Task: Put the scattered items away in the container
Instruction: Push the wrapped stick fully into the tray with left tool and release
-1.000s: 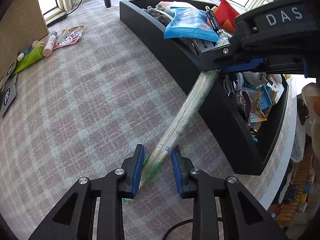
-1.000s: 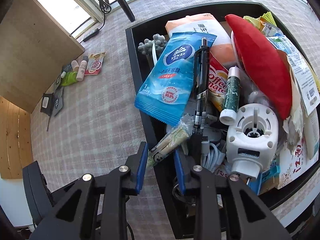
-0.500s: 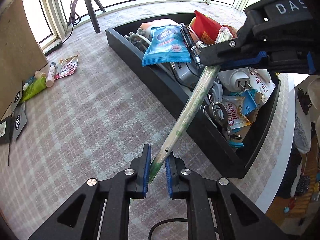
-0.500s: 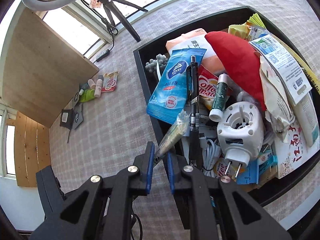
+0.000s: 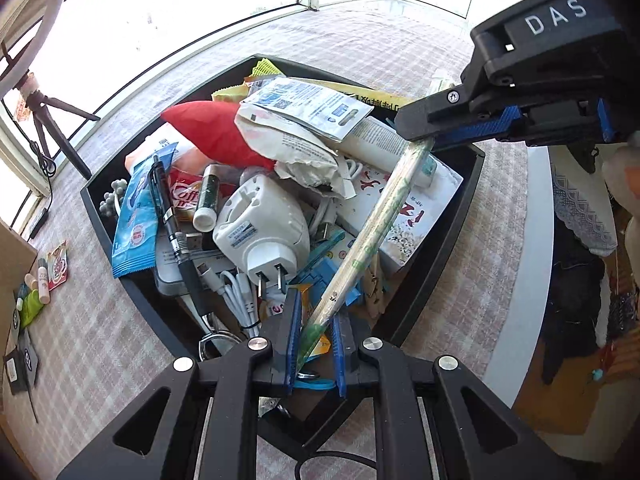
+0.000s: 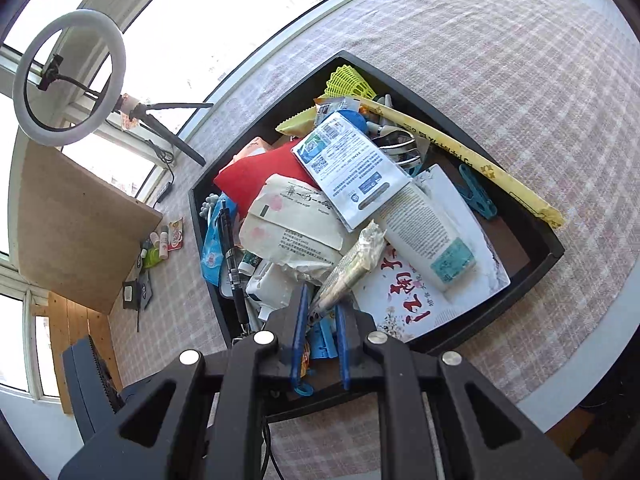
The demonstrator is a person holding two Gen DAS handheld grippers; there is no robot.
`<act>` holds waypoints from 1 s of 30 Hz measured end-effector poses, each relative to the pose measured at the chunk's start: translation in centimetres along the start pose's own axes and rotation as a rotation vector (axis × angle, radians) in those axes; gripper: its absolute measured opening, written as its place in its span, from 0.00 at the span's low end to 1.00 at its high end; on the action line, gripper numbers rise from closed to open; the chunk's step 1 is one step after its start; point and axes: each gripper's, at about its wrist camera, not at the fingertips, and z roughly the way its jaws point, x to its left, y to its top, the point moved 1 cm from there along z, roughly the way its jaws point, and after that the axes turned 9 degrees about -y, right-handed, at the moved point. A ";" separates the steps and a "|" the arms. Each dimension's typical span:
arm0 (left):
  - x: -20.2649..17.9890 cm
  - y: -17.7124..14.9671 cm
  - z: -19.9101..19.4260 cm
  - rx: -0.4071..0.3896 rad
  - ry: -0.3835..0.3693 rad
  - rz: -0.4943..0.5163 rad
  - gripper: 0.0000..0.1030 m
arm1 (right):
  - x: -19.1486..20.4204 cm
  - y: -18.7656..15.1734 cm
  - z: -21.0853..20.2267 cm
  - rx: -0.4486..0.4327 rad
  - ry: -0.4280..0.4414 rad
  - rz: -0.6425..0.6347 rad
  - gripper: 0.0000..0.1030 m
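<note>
A long wrapped pair of chopsticks point(image 5: 372, 240) in a clear green-printed sleeve hangs over the black container point(image 5: 436, 256), which is piled with items. My left gripper point(image 5: 314, 340) is shut on its lower end. My right gripper point(image 6: 320, 320) is shut on its other end point(image 6: 352, 264); in the left wrist view it shows at the upper right point(image 5: 460, 132). Both grippers hold the chopsticks above the pile, over a white plug adapter point(image 5: 264, 232) and a red-printed white packet point(image 6: 404, 296).
The container point(image 6: 536, 256) sits on a checked tablecloth point(image 6: 540, 80). Small bottles and sachets point(image 6: 162, 240) lie on the cloth at the left by a wooden board point(image 6: 76, 220). A ring light on a tripod point(image 6: 68, 80) stands by the window. The table edge point(image 5: 528, 240) runs along the right.
Both grippers have lifted the chopsticks from the cloth and the container's rim and carried them over the middle of the container. Both views now look down on the pile.
</note>
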 end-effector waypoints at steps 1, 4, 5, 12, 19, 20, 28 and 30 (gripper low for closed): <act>-1.2 0.1 -0.3 0.002 0.003 0.011 0.13 | -1.1 0.2 -0.2 0.001 -0.001 0.017 0.13; -2.9 1.4 0.7 0.015 0.022 0.040 0.13 | -4.0 1.0 -0.4 0.011 0.000 0.056 0.14; -3.2 1.8 1.1 0.013 0.036 0.044 0.15 | -4.7 1.2 -0.4 0.019 -0.004 0.057 0.15; -2.1 3.3 1.5 -0.010 0.058 -0.062 0.37 | -7.2 2.7 -1.1 -0.006 -0.095 0.020 0.27; -0.9 2.6 0.3 -0.032 0.042 -0.136 0.36 | -7.4 3.8 -1.0 -0.014 -0.103 -0.021 0.32; -0.8 2.3 -0.1 -0.037 0.044 -0.145 0.37 | -7.4 3.8 -0.9 -0.011 -0.101 -0.020 0.32; 1.6 0.6 -3.4 -0.098 0.014 -0.253 0.37 | -4.1 3.7 -0.9 -0.033 -0.092 -0.118 0.32; 2.5 -0.1 -4.5 -0.116 0.015 -0.289 0.36 | -2.6 3.6 -1.1 -0.052 -0.093 -0.159 0.32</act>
